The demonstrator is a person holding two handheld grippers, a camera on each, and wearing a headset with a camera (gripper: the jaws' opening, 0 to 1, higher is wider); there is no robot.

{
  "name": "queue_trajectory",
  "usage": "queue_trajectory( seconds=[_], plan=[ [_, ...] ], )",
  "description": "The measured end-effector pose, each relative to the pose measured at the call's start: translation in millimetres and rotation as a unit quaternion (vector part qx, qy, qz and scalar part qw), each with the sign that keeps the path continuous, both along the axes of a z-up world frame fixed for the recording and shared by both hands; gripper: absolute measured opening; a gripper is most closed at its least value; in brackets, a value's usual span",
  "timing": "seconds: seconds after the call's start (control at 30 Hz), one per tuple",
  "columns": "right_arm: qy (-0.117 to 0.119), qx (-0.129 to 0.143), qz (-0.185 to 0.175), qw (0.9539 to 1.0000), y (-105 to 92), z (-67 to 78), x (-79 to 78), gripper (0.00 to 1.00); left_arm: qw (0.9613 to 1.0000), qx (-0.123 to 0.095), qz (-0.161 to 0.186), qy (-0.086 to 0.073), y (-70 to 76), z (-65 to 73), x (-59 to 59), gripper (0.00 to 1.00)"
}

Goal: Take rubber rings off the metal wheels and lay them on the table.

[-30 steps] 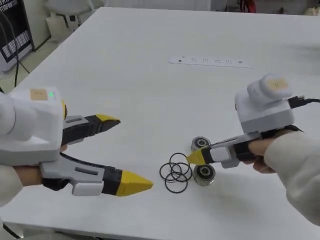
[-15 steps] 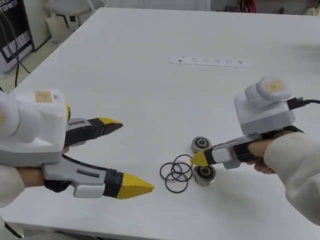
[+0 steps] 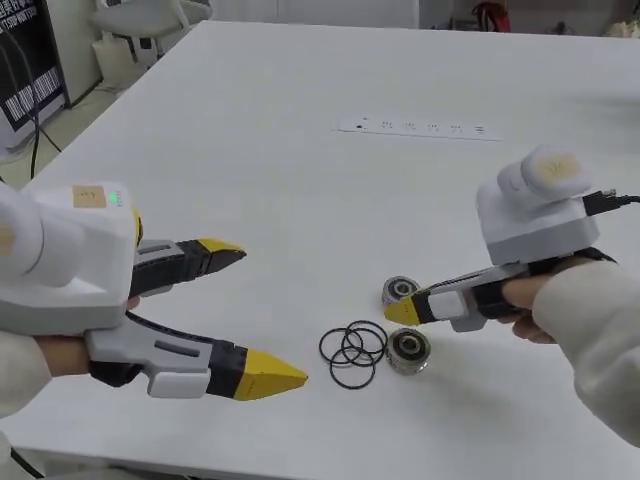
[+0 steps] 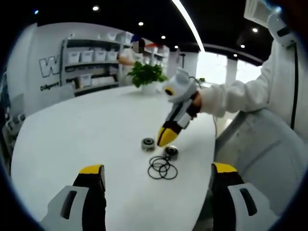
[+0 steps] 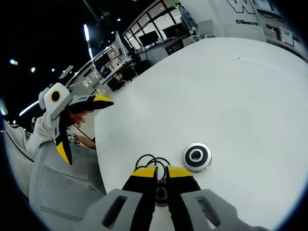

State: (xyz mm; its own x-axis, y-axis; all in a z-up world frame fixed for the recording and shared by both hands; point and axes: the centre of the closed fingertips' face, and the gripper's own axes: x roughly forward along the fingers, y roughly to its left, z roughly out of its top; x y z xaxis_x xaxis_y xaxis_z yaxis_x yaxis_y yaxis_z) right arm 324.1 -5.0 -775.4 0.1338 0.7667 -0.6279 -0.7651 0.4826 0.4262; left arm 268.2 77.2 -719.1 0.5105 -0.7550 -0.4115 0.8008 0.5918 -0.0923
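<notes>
Two metal wheels lie on the white table, one farther and one nearer. Several loose black rubber rings lie overlapped just left of them. My right gripper is shut with nothing in it, its yellow tip hovering between the two wheels. In the right gripper view the shut jaws point over the rings, with one wheel to the right and the other partly hidden behind them. My left gripper stands wide open, left of the rings.
A white power strip lies flat farther back on the table. The table's front edge runs just below the left gripper. An office chair stands beyond the far left corner. Bare tabletop spreads behind the wheels.
My right gripper's tip has drawn back slightly to the right, off the rings and to between the wheels. The left gripper has barely moved and stays open.
</notes>
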Motion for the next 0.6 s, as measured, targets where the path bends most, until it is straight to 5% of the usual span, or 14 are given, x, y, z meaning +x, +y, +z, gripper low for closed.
queue_trajectory(
  seconds=[0.2, 0.33, 0.6],
  plan=[
    [-0.019, 0.021, -0.011, 0.9995, -0.9, 18.1, 7.5, 0.05, 1.0000, -0.001, 0.001, 0.001, 0.4, 0.0, -0.1, 0.93],
    [-0.053, 0.036, -0.015, 0.9978, -0.3, 35.4, 13.6, 0.05, 1.0000, -0.001, 0.004, 0.004, 1.3, -1.0, 0.3, 0.93],
    [-0.100, 0.084, -0.026, 0.9911, -7.7, 81.6, 18.7, 0.17, 0.9999, -0.006, 0.011, 0.008, 3.1, -1.2, 1.1, 0.93]
  ],
)
